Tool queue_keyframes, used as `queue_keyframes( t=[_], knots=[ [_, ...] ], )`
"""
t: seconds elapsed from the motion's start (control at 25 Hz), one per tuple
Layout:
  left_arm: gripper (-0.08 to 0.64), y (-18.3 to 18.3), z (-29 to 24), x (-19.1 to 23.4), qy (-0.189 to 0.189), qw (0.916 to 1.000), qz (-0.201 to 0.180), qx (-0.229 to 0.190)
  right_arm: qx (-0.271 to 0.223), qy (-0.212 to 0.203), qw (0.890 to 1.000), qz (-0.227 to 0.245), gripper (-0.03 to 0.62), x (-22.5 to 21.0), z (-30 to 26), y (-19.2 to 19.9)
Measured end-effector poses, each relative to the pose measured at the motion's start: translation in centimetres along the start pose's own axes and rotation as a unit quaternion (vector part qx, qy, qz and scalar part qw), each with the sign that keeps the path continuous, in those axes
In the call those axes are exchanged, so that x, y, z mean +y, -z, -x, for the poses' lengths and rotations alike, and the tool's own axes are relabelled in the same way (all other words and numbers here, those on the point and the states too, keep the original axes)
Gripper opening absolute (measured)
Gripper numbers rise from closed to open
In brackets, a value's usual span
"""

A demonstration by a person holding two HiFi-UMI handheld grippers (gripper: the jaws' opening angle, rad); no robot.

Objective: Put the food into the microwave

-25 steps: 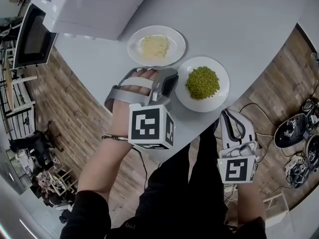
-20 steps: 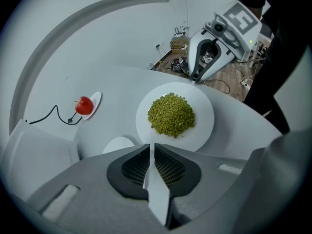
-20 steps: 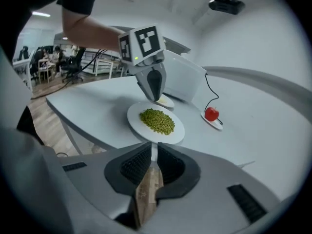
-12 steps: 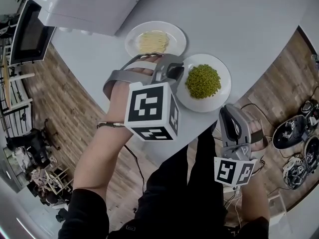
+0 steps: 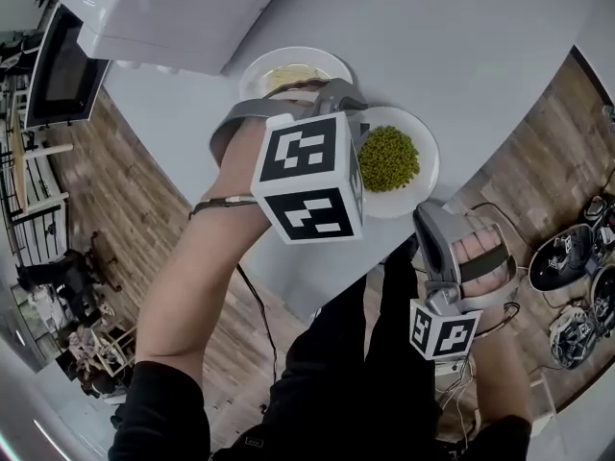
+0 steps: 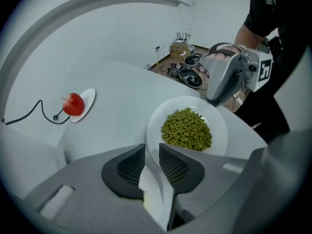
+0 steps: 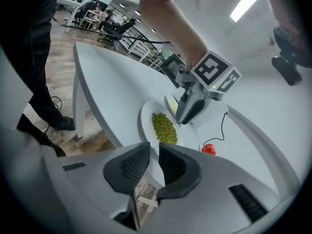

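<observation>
While the left gripper (image 6: 152,154) clamps the noodle plate (image 5: 327,61) by its rim, the microwave (image 5: 183,8) stands beyond and left of it; the right gripper (image 7: 153,161), jaws slightly parted and empty, faces the pea plate (image 7: 145,123) just ahead.

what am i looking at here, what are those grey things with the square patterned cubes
No robot here: a person holds a two-jaw gripper in each hand; the marked cubes belong to them. One picture looks down from a head camera; the other two ride on the grippers. On the table stand a microwave, a plate of noodles, a plate of peas and a red fruit on a saucer. The left gripper clamps the noodle plate's rim; the right gripper is slightly open, holding nothing.
</observation>
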State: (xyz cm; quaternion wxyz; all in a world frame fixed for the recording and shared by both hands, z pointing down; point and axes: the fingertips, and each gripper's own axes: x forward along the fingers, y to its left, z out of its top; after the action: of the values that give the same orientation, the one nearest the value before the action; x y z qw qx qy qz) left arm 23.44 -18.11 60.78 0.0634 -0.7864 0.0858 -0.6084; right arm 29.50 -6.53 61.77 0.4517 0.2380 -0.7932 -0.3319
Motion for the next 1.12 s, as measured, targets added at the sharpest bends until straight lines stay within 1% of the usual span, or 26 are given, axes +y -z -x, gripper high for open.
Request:
queue_keyframes(
  t=[0.12,0.24,0.32,0.44,0.56,0.68,0.8,0.92,1.12],
  knots=[
    [0.075,-0.4,-0.5,0.4,0.016,0.9998,-0.012,0.007,-0.006,0.002,0.999,0.038,0.052,0.1,-0.3,-0.4],
    [0.075,-0.9,-1.0,0.4,0.044,0.999,-0.01,0.007,-0.011,0.006,0.997,0.082,0.052,0.3,-0.5,-0.7],
    [0.075,-1.2,-1.3,0.6,0.056,0.9983,-0.01,0.01,-0.016,0.01,0.995,0.096,0.052,0.3,-0.5,-0.9],
    [0.075,-1.9,-1.6,1.0,0.074,0.9972,0.001,0.007,-0.024,0.011,0.994,0.102,0.052,0.4,-0.3,-0.8],
    [0.075,-2.4,-2.2,0.8,0.114,0.9934,0.01,0.005,-0.027,0.012,0.994,0.107,0.052,0.4,-0.2,-0.6],
    [0.075,-2.4,-2.5,0.5,0.15,0.9885,-0.005,0.015,-0.029,0.02,0.992,0.119,0.052,-0.1,-0.4,-0.8],
    [0.075,-2.5,-2.6,0.7,0.164,0.9859,-0.022,0.024,-0.033,0.031,0.99,0.137,0.052,0.1,-0.4,-1.0],
    [0.075,-2.8,-2.7,0.5,0.177,0.9835,-0.027,0.027,-0.034,0.043,0.987,0.152,0.052,0.1,-0.5,-1.1],
    [0.075,-2.7,-2.7,0.2,0.178,0.9827,-0.037,0.033,-0.023,0.062,0.986,0.15,0.051,-0.4,-1.4,-1.4]
  ],
)
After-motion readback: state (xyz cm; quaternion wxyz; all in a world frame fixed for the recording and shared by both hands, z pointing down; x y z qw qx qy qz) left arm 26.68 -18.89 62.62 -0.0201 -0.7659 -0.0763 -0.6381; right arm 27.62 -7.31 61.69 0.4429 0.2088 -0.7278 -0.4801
